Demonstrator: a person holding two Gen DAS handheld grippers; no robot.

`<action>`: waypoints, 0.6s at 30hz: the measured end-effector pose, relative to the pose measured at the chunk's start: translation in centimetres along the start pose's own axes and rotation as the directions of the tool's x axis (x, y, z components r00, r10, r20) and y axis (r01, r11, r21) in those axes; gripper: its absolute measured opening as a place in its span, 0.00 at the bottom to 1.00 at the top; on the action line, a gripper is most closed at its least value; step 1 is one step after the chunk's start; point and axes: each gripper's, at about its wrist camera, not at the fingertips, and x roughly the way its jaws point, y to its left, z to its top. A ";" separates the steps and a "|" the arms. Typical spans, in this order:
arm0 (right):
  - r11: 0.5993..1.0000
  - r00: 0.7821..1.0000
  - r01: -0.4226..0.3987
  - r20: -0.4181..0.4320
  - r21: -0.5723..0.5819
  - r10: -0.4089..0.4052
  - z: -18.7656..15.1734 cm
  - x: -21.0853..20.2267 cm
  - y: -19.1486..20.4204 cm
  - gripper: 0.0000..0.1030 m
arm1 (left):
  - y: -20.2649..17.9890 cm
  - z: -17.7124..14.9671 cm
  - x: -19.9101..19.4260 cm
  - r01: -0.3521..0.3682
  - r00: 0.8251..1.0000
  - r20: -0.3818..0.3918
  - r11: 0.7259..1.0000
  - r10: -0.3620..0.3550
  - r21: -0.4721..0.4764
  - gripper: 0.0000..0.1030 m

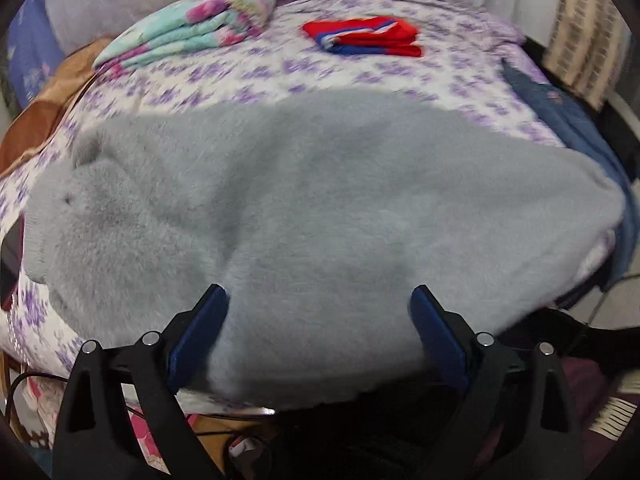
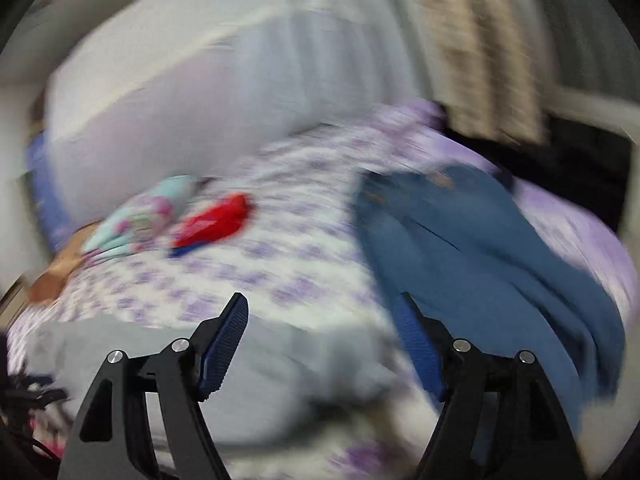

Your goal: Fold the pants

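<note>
Fluffy grey pants [image 1: 304, 208] lie spread across the bed, with one edge hanging over the near side. My left gripper [image 1: 318, 300] is open, its blue-padded fingers [image 1: 436, 332] straddling the near edge of the grey fabric without closing on it. My right gripper [image 2: 322, 308] is open and empty above the bed; its view is badly blurred. The grey pants show in the right wrist view [image 2: 224, 364] at lower left. Blue jeans [image 2: 492, 264] lie to the right of the right gripper, and also at the right edge of the left wrist view [image 1: 560, 116].
The bed has a purple-flowered sheet [image 1: 360, 76]. A folded red and blue garment [image 1: 364, 36] and a folded pastel blanket [image 1: 192, 28] lie at the far side. A brown cushion [image 1: 44, 116] is at left. Cables and clutter [image 1: 224, 436] sit below the bed edge.
</note>
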 end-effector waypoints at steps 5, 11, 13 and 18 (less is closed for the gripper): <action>0.878 0.832 -0.478 -0.310 0.021 0.460 5.2 9.2 11.3 0.87 | -2.3 3.6 -4.1 -0.045 0.983 0.183 0.996 0.030 0.079 0.95; 0.721 0.400 -0.621 -0.668 0.306 0.628 3.1 24.8 24.2 0.88 | 0.7 4.1 4.9 -0.024 0.998 -0.056 0.999 0.021 -0.049 0.95; 0.726 0.298 -0.601 -0.749 0.334 0.591 1.1 29.0 27.4 0.88 | 1.8 2.8 5.1 -0.001 1.000 -0.025 0.998 -0.001 -0.069 0.95; 0.647 -0.003 -0.605 -0.814 0.464 0.581 -3.9 32.0 31.8 0.87 | 3.0 1.7 3.7 0.058 0.998 0.010 0.994 -0.058 -0.097 0.95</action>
